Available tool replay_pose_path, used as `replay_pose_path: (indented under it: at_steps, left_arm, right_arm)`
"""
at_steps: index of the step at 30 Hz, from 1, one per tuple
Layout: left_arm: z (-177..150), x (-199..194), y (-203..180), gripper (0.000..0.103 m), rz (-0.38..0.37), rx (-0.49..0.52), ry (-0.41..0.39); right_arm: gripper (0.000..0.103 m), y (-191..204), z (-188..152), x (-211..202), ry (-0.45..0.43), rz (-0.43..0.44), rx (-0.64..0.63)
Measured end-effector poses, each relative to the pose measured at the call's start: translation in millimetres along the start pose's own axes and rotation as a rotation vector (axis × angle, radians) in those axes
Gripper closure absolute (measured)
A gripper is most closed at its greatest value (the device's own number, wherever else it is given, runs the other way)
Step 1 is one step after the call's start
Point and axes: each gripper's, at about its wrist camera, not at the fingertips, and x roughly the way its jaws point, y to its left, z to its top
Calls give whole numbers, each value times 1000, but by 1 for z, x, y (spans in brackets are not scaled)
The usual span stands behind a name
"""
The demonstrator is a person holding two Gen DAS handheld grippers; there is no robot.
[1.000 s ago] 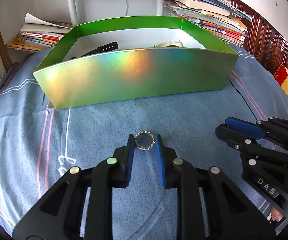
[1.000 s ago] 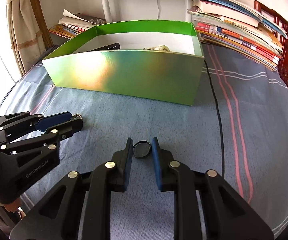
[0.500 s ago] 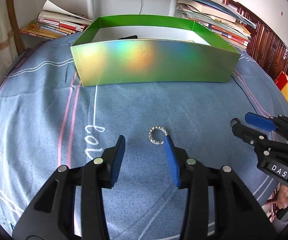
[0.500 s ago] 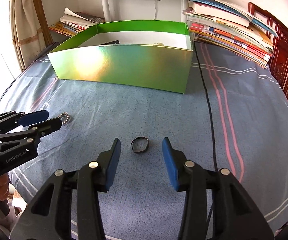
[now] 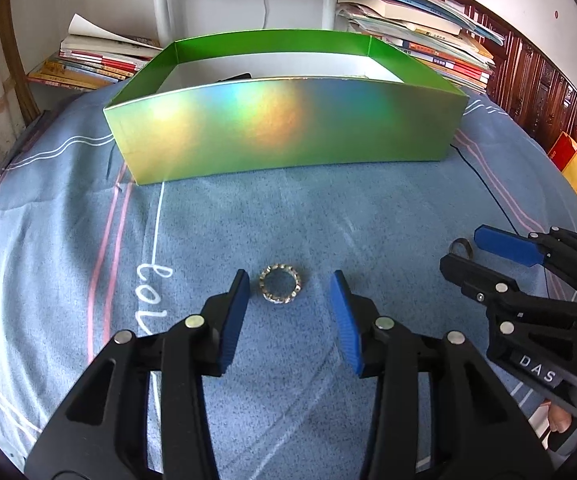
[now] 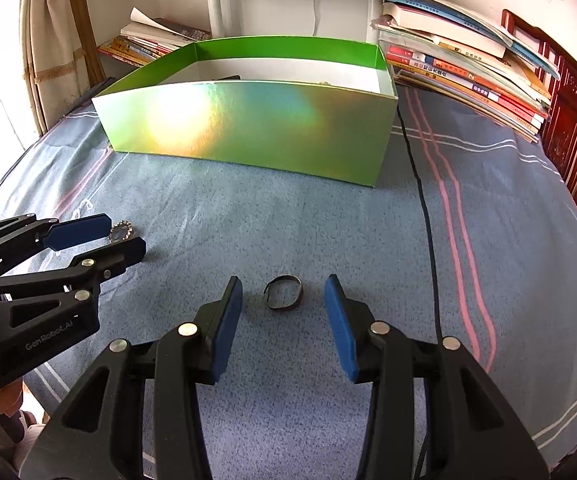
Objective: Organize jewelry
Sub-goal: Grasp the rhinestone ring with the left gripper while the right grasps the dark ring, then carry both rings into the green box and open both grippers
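Two grippers stand with jaws wide apart, holding nothing: the left gripper (image 5: 288, 296) frames the sparkly ring (image 5: 280, 289) and the right gripper (image 6: 283, 302) frames the dark ring (image 6: 283, 297), both lying on the blue cloth (image 6: 328, 216) near the green box (image 6: 248, 136). I judge the step is the grasp; each must lower and close on its ring, then carry it to the far box.

The box (image 5: 284, 128) is green, its front wall shimmering with rainbow orange, yellow and blue; its floor is white. The bedsheet (image 5: 68, 240) is blue with pink and white stripes. One ring (image 5: 280, 283) is silvery, the other ring (image 6: 283, 297) dark, perhaps black. The finger pads (image 6: 338, 324) are blue on black frames.
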Motion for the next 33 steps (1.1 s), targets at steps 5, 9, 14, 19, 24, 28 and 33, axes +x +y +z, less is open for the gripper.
replay_pose_path:
  at_steps: [5,9,14,19,24,28,33]
  left_arm:
    - [1,1,3,79,9,-11,-2]
    - [1,1,2,82,12,-7,-3]
    - [2,1,2,82,17,-9,1]
    - [2,-3,3,82,21,-16,0]
    - [7,-13,7,82,20,-23,-17]
    - [32,-44,15,82,22,-19,-109]
    - [88,-78,26,82,57,-14,-245]
  right_arm:
    - [81,2,1,0,-1,4,-6]
    - [83,5,1,0,-2,-2,-15]
    - [83,6,3,-3,-2,1,-9]
    - [83,6,6,-8,-13,-3,-9]
    - [83,5,14,-18,-31,14,-5]
    - [83,-3,46,-53,-141,23,2]
    - [83,-15,111,-85,-288,31,8]
